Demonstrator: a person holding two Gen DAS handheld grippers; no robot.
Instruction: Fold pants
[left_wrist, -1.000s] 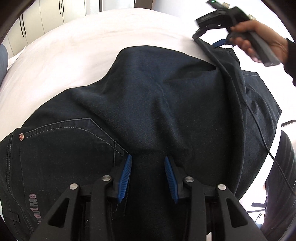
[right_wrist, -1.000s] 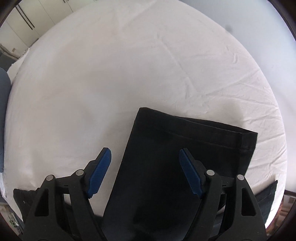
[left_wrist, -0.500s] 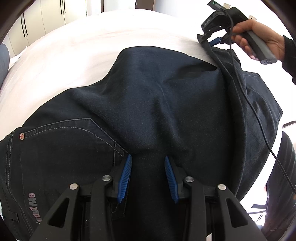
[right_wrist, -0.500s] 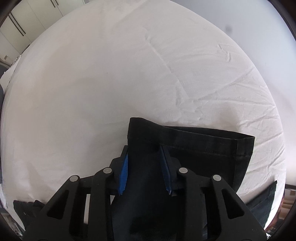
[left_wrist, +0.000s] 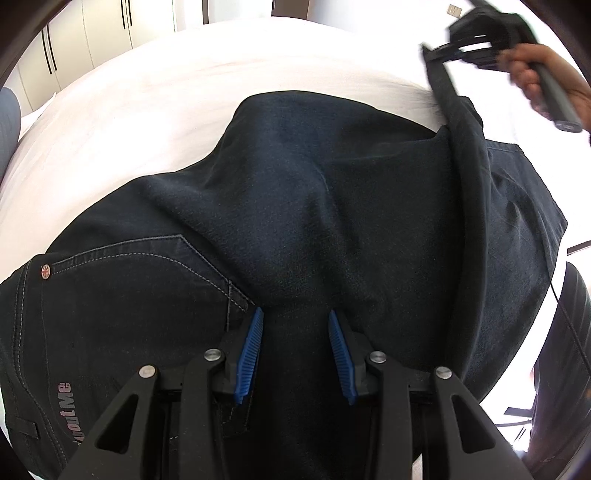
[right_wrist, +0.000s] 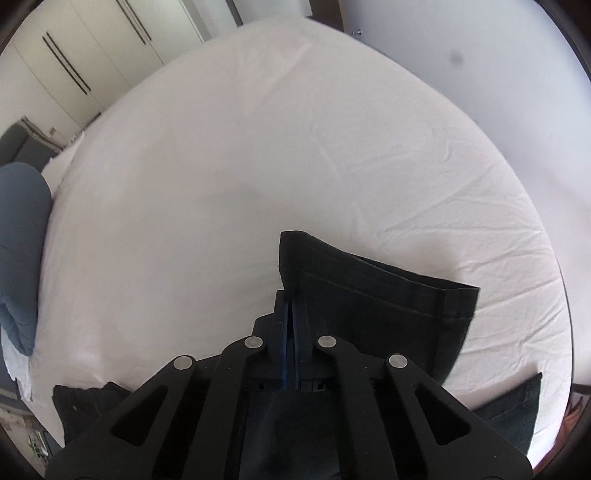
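Observation:
Dark denim pants (left_wrist: 314, 206) lie spread on a white bed (left_wrist: 147, 92), waist and pocket at the lower left. My left gripper (left_wrist: 295, 350) rests on the fabric near the seat with its blue pads apart and a bunched ridge of denim between them. My right gripper (right_wrist: 291, 314) is shut on the leg hem (right_wrist: 369, 288) and holds it above the sheet. In the left wrist view the right gripper (left_wrist: 476, 37) lifts that leg up at the top right.
White wardrobe doors (right_wrist: 74, 62) stand behind the bed. A blue-grey pillow (right_wrist: 18, 240) lies at the left edge. The white sheet (right_wrist: 258, 147) stretches ahead of the right gripper. A black chair (left_wrist: 565, 350) stands at the bed's right side.
My right gripper closed on the leg hem and raised it off the sheet. The left gripper has stayed in place on the seat of the pants.

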